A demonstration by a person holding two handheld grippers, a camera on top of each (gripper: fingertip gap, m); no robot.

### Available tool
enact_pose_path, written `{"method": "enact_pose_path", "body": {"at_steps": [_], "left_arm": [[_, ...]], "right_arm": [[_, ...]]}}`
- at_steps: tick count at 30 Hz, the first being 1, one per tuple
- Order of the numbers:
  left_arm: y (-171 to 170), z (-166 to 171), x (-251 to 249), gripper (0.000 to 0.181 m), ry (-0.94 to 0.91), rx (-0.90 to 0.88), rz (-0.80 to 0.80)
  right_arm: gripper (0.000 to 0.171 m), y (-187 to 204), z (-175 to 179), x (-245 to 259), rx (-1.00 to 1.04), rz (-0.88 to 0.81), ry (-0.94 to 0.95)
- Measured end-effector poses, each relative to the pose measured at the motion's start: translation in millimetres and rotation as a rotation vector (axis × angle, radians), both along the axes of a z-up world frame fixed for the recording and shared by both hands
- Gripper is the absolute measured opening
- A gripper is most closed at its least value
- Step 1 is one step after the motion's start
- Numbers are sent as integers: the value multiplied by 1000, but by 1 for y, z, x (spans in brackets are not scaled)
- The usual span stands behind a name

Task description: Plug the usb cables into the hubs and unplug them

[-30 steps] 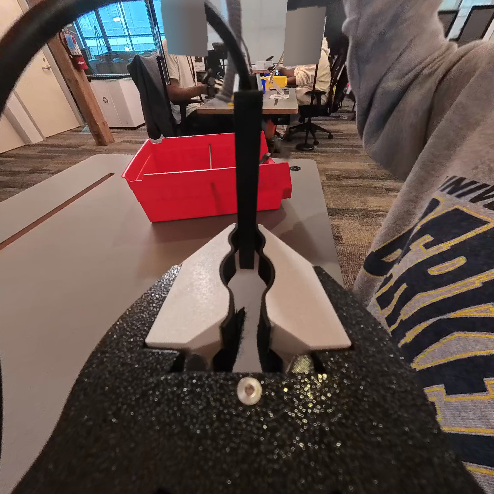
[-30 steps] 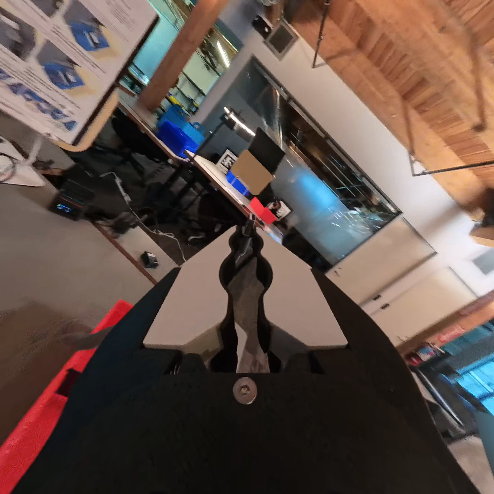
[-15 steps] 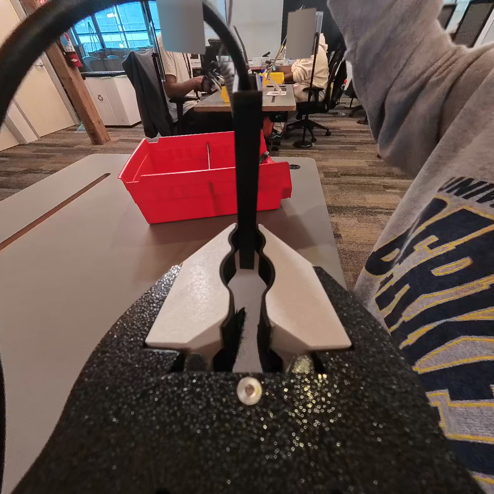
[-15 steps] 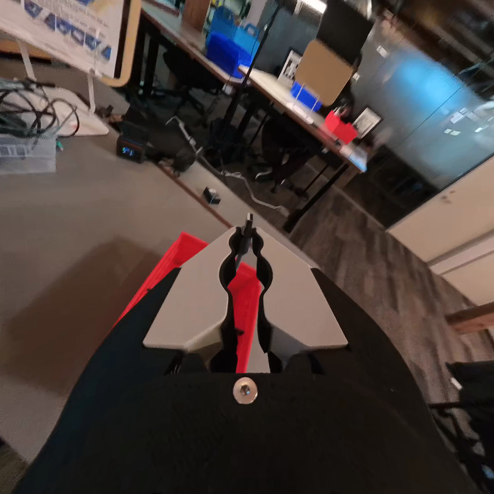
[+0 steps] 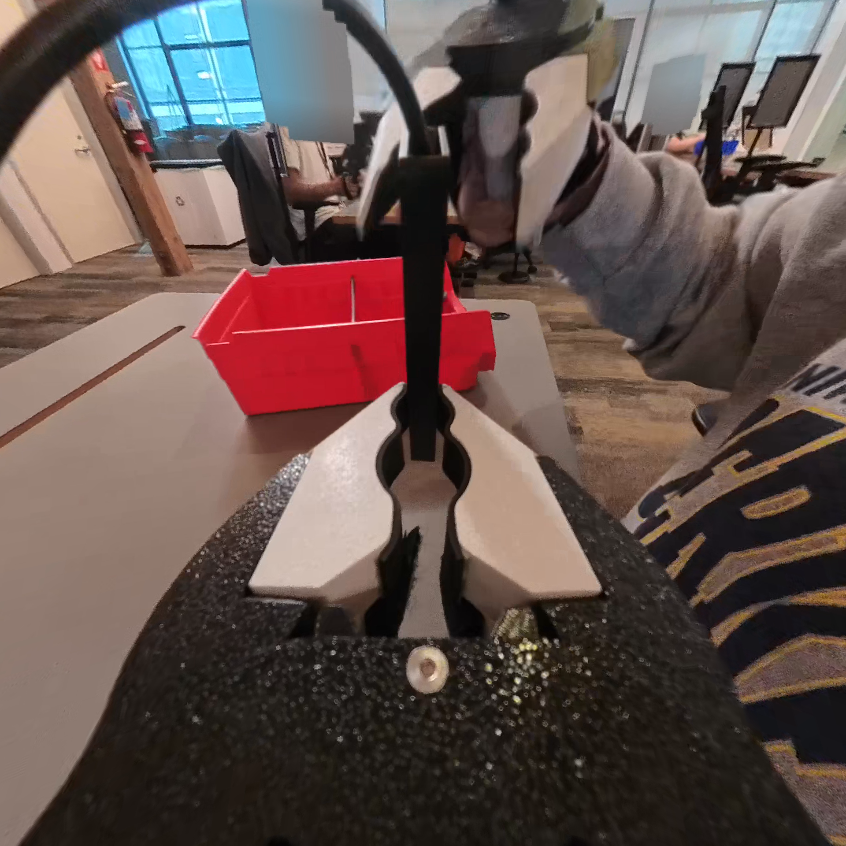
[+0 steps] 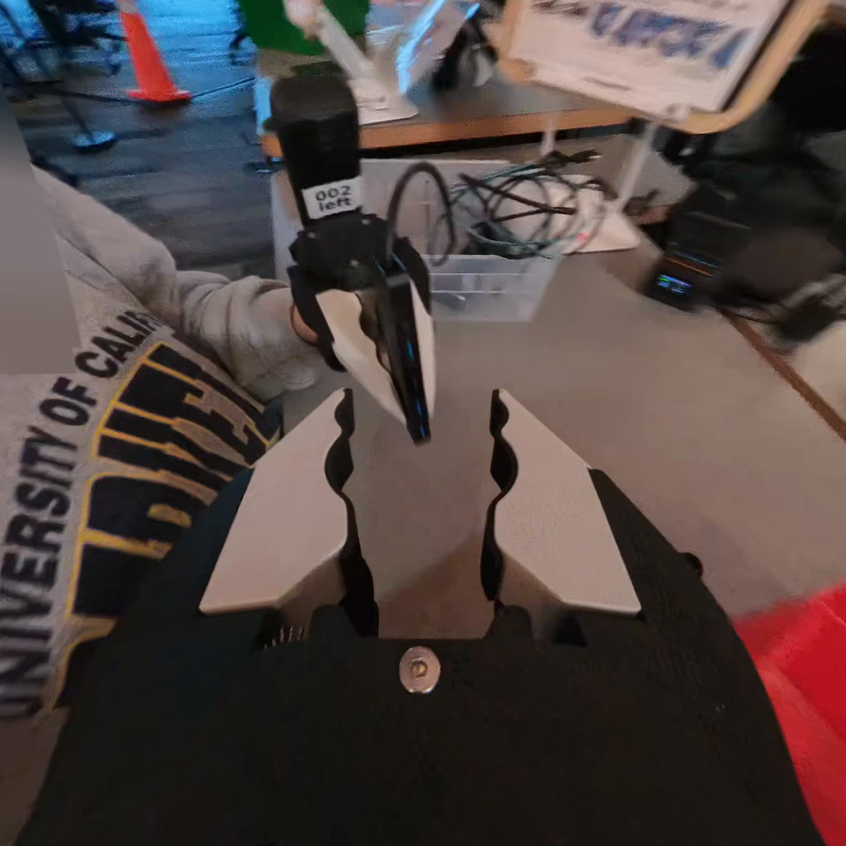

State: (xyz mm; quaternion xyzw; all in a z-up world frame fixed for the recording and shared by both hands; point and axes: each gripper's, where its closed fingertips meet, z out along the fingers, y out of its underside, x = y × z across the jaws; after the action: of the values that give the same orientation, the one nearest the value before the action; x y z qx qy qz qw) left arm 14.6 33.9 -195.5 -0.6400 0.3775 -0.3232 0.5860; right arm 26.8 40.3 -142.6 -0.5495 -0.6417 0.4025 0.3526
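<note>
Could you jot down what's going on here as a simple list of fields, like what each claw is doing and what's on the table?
left gripper: shut on the black usb hub, held above the table
right gripper: open, holding nothing, facing the hub's end
hub cable: black, arching up and left from the hub's far end
red bin: on the grey table, divider inside
clear box: at the table's far side, tangled cables above it
person: grey sweatshirt sleeve holding the right gripper
</note>
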Motion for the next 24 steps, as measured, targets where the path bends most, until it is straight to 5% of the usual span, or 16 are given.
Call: {"method": "enact_pose_path", "body": {"at_steps": [5, 8, 10, 15, 18, 21, 22, 24], "left_arm": [[-7, -9, 9, 10, 112, -2, -9], [-11, 2, -2, 12, 29, -46, 8], [-11, 8, -18, 26, 26, -31, 88], [-34, 57, -69, 5, -53, 277, 309], [-36, 89, -133, 38, -82, 410, 659], [-21, 96, -199, 70, 75, 350, 978], [-13, 95, -217, 91, 139, 304, 1054], [6, 89, -234, 98, 241, 212, 1058]], "right_arm": [[12, -36, -12, -54, -52, 200, 36], [8, -36, 1, -61, -27, 229, 70], [8, -25, 23, -64, 70, 193, 118], [8, 18, 125, -66, 438, 1, 311], [8, 30, 189, -70, 589, -72, 408], [9, 28, 237, -79, 630, -60, 451], [9, 27, 249, -82, 648, -60, 459], [9, 23, 267, -87, 662, -45, 465]]}}
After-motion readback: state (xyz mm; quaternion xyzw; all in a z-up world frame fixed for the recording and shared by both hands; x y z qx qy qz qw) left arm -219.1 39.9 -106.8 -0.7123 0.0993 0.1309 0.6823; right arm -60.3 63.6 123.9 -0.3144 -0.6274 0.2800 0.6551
